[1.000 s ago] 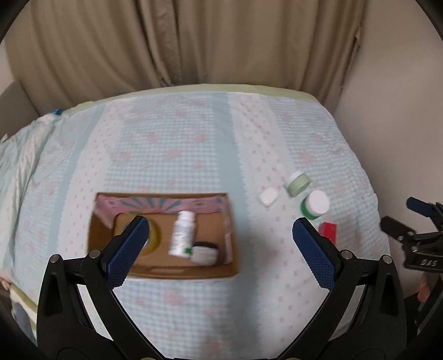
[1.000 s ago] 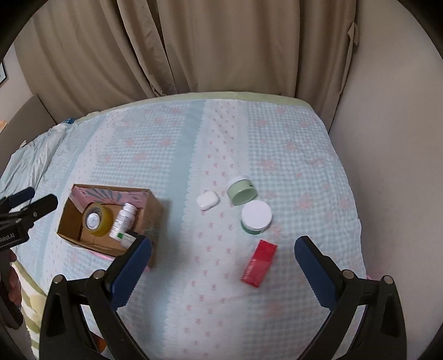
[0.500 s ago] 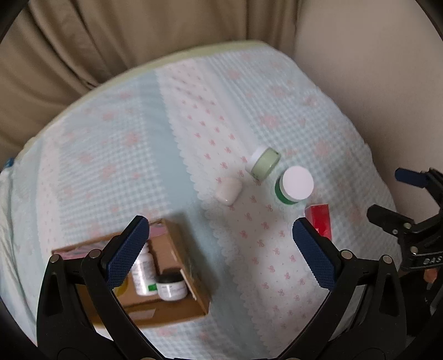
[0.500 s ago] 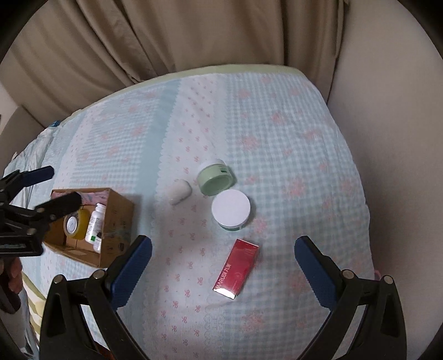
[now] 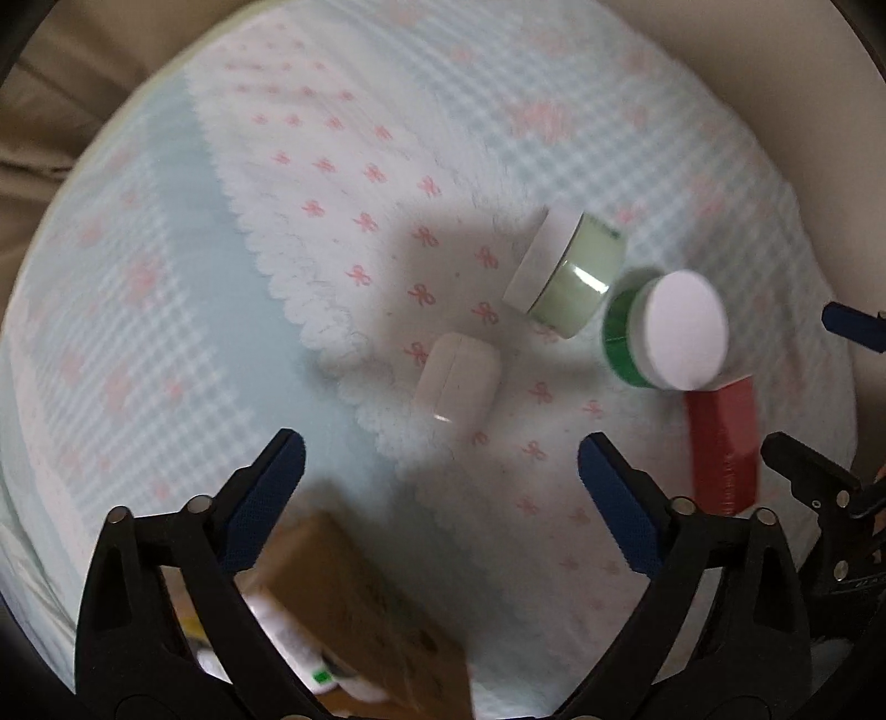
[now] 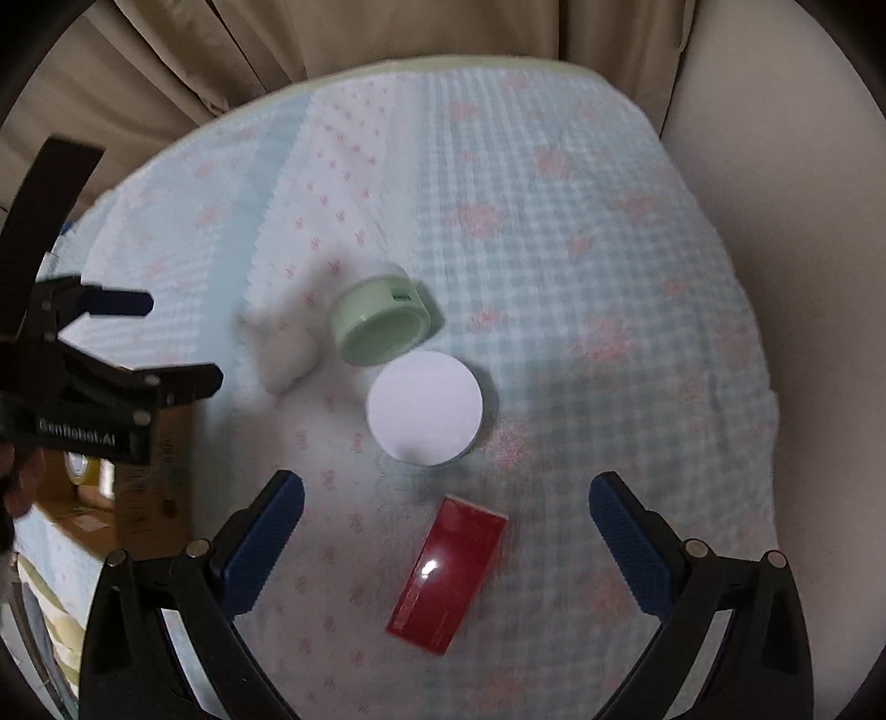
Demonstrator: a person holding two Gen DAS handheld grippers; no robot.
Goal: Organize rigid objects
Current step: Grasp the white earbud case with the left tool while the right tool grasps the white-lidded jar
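A small white case (image 5: 457,382) (image 6: 285,354) lies on the checked bedspread. Beside it a pale green jar (image 5: 576,277) (image 6: 382,321) lies on its side. A white-lidded green jar (image 5: 667,338) (image 6: 425,409) stands next to it. A red box (image 5: 722,443) (image 6: 448,573) lies nearest me. My left gripper (image 5: 441,465) is open, just short of the white case. My right gripper (image 6: 446,523) is open and empty, above the red box. A cardboard box (image 5: 360,615) (image 6: 149,498) holding bottles sits to the left.
The bed (image 6: 581,232) ends at a beige wall (image 6: 775,183) on the right and a beige curtain (image 6: 277,50) behind. My left gripper's body (image 6: 83,387) shows at the left of the right wrist view; the right gripper's fingers (image 5: 853,327) show at the left view's right edge.
Both grippers have moved forward and down toward the loose items. The left one swung right from over the cardboard box to the white case. The right one closed in on the red box.
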